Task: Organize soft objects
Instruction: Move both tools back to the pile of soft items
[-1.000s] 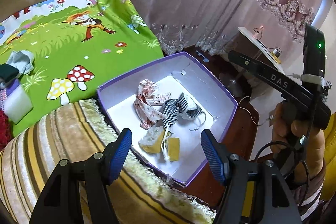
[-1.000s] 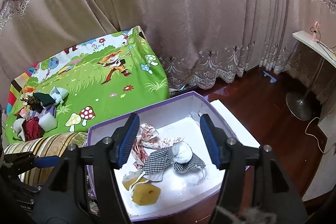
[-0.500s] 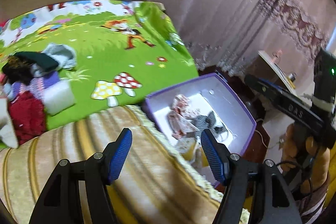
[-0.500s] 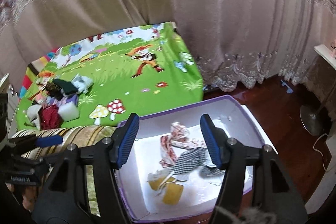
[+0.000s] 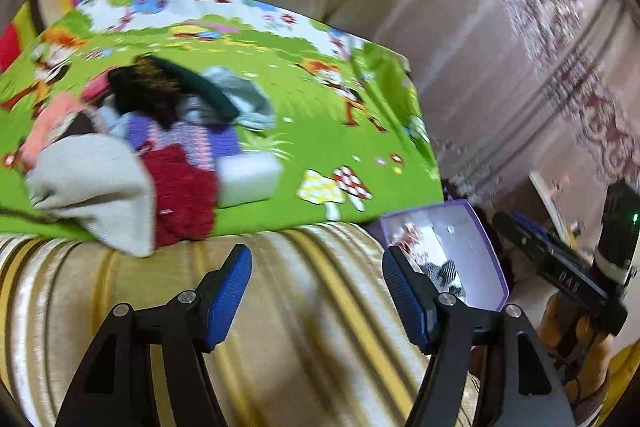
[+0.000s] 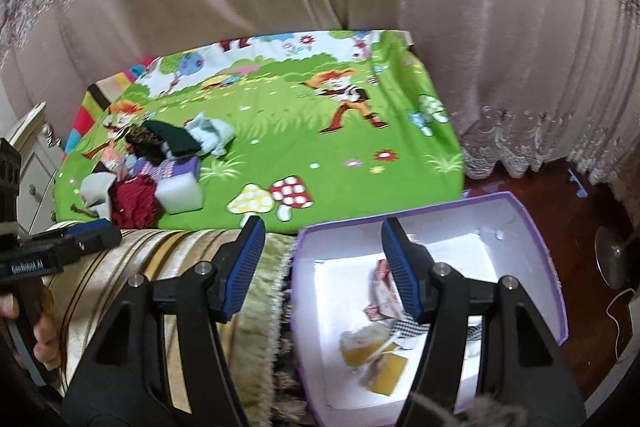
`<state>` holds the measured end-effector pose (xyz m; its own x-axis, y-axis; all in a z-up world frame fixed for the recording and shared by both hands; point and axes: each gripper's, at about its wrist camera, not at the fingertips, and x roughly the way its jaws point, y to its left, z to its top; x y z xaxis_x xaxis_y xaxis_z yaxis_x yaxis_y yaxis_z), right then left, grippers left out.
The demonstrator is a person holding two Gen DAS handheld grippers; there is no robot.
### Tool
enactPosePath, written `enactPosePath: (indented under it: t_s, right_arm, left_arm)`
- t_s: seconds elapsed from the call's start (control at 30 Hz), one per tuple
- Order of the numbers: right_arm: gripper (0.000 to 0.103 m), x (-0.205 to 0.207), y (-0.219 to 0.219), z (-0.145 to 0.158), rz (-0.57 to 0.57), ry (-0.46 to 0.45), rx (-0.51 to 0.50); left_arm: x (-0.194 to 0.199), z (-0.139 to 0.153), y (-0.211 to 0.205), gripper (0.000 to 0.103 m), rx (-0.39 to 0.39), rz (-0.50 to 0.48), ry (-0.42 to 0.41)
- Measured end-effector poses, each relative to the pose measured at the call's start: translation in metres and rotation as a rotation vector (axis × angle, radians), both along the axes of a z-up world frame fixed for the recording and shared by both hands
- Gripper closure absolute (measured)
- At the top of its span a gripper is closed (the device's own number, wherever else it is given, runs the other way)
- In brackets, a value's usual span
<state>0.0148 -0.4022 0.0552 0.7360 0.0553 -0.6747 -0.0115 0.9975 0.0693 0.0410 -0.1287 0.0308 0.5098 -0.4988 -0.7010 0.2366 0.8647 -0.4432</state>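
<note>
Heavy beige curtains behind, and a bright cartoon mat (image 6: 280, 131) spread across the bed. That mat is our landmark: the pile of soft things (image 5: 140, 147) sits at its left end, the purple box (image 6: 440, 267) just off its near right corner, a few pieces already inside. Left gripper (image 5: 316, 291) wide and empty, aimed towards the pile, likely the next pick. Right gripper (image 6: 322, 267) wide, empty too, over the box rim.
</note>
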Motion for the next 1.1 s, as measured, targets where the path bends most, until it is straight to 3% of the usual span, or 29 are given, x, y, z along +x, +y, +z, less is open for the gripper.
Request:
enactPosePath:
  t_s: [0.5,0.83,1.1]
  right_arm:
    - [0.038,0.042,0.077,-0.018,0.159,0.068,0.01]
    - [0.038,0.077,0.119,-0.037,0.238,0.13,0.029]
    - [0.035,0.102,0.145,-0.051,0.282,0.175,0.047]
  left_arm:
    - [0.024,-0.027,0.118,0.034,-0.202,0.313,0.152]
    - [0.048,-0.042,0.145,0.035,-0.277,0.385,0.211]
    - [0.066,-0.054,0.15,0.036,-0.263,0.414,0.248]
